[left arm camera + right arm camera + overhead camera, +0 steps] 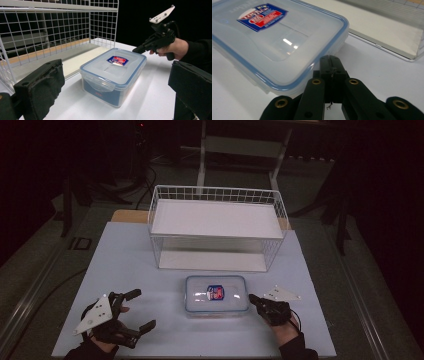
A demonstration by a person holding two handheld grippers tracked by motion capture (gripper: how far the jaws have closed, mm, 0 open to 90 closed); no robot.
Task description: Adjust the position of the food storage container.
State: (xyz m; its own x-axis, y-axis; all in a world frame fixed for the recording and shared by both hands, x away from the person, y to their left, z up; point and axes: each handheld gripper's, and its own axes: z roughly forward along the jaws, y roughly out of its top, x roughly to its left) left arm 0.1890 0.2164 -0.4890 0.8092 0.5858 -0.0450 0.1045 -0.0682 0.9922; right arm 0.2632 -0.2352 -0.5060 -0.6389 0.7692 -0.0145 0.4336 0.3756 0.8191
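A clear plastic food box [216,295] with a blue-rimmed lid and a red and blue label lies on the white table [130,265], in front of a white wire basket [217,227]. My right gripper [253,298] is shut, its tip close to the box's right edge with nothing between its jaws. In the right gripper view its closed tip [331,63] sits just beside the lid's [274,42] blue rim. My left gripper [140,310] stands open at the front left, well apart from the box. From the left gripper view the box [113,75] lies ahead between my wide pads [41,87].
The wire basket [57,32] has a white floor panel and stands behind the box. Beyond the table's far edge stand a metal frame [240,150] and dark floor. Bare table lies at left and right of the box.
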